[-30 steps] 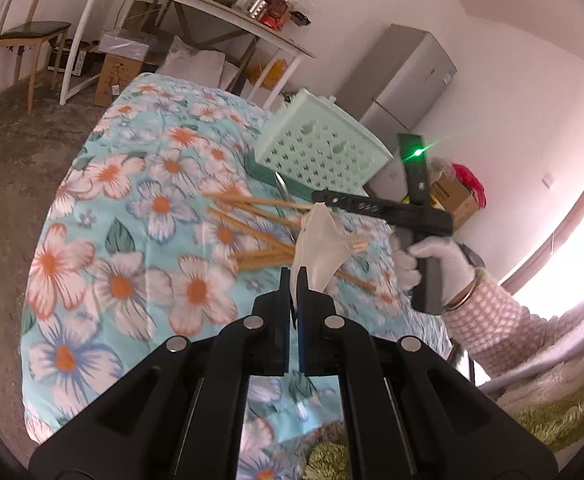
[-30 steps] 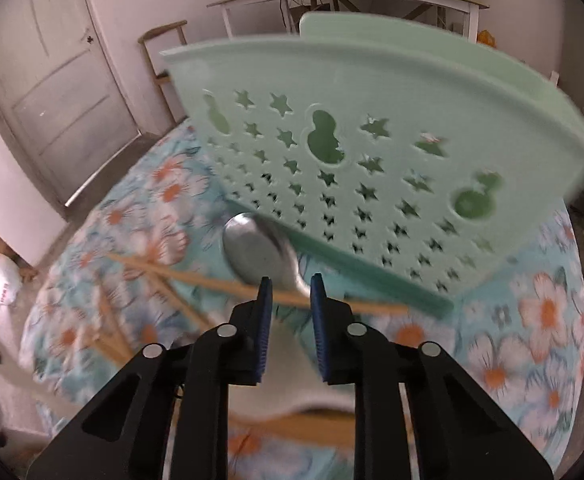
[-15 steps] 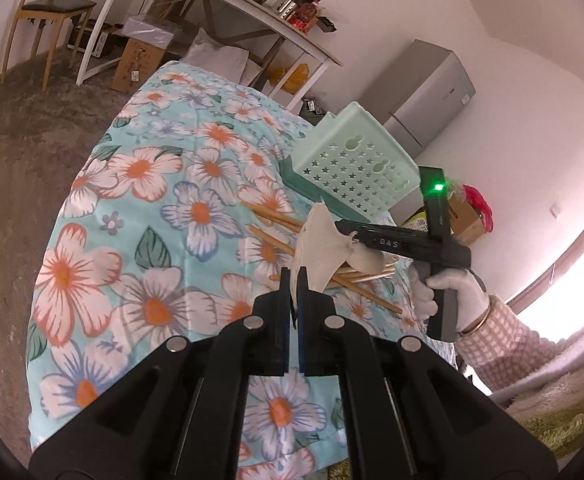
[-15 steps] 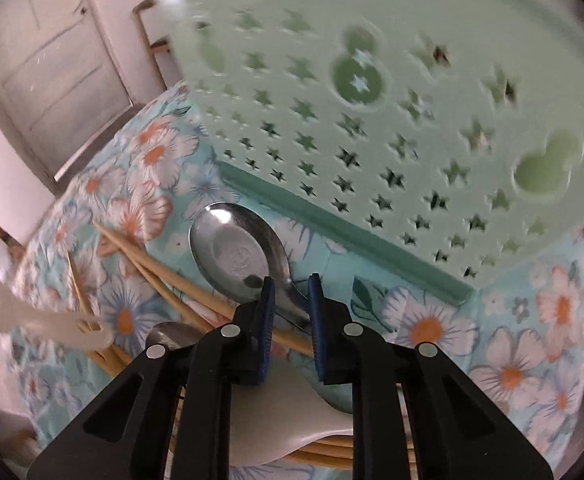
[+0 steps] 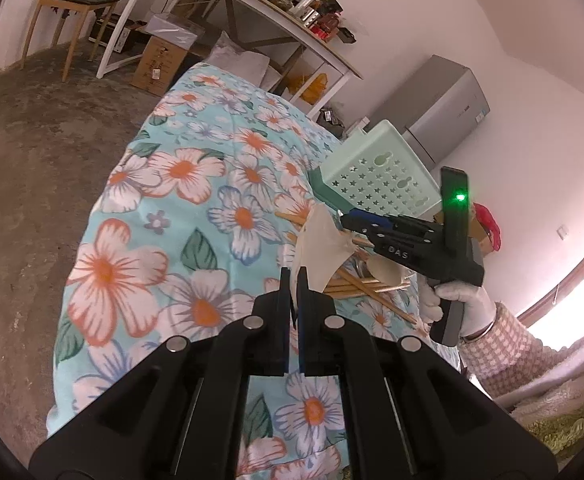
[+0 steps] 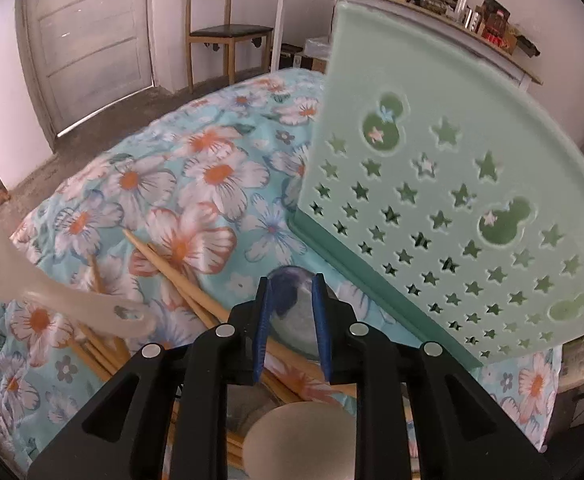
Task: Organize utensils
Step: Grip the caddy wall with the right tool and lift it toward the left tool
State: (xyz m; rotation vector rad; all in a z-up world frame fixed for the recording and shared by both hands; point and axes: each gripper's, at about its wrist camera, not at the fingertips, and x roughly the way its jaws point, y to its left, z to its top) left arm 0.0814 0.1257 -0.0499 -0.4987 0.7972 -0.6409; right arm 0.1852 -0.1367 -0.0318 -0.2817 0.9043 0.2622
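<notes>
My left gripper is shut on a cream plastic paddle, held above the floral tablecloth. The paddle also shows at the left edge of the right wrist view. My right gripper hangs low over the utensil pile beside the mint green star-holed holder. Its jaws are opening. The bowl of a metal spoon shows in the gap between them, and I see no pad pressing on it. Wooden chopsticks and a cream spoon lie under it. In the left wrist view the right gripper sits by the holder.
A gloved hand with a checked sleeve holds the right gripper. Beyond the cloth-covered table stand a wooden chair, a long cluttered white table, a cardboard box and a grey fridge. A door is at the far left.
The right gripper has slid and rolled, so the holder now stands at its right. The spoon bowl went from ahead of the tips to between them, and the jaws widened. The left gripper drew back slightly.
</notes>
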